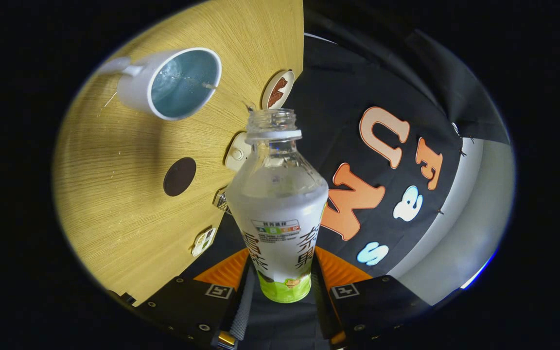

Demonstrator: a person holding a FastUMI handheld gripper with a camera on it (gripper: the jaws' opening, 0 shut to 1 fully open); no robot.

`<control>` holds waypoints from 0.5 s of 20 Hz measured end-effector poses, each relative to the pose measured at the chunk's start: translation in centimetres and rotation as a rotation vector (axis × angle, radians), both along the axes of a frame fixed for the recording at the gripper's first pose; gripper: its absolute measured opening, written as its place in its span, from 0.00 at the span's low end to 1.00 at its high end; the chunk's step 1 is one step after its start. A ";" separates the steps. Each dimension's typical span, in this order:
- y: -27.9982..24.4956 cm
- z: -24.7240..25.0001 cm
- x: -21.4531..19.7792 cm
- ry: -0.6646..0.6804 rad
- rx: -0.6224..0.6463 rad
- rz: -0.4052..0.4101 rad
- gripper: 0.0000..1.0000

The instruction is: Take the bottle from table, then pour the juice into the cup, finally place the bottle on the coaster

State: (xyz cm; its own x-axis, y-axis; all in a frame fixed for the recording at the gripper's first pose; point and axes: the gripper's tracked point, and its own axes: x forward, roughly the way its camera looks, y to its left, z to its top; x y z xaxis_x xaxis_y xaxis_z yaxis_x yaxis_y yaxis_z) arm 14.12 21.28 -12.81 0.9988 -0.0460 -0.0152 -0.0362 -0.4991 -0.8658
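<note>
The tool (282, 279) is rolled well over to one side, so the counter (114, 194) stands like a wall beside it; its two fingers (234, 274) reach forward, one to each side of the bottle (280, 218); both press against the bottle's lower body, clamping it between them; the bottle's open neck points straight ahead, away from the tool.

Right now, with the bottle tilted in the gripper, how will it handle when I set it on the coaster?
The bottle, clamped between both fingers, looks like thin clear plastic, so probably light and squeezable. It is uncapped, so leftovers may spill. Tall and narrow, it could tip on the small dark coaster.
</note>
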 end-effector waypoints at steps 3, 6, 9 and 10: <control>0.4 0.3 -0.1 -0.007 -0.026 0.005 0.59; 0.6 0.6 -0.1 -0.017 -0.051 0.010 0.58; 0.7 1.0 -0.2 -0.030 -0.072 0.010 0.58; 0.8 1.1 -0.2 -0.030 -0.078 0.011 0.58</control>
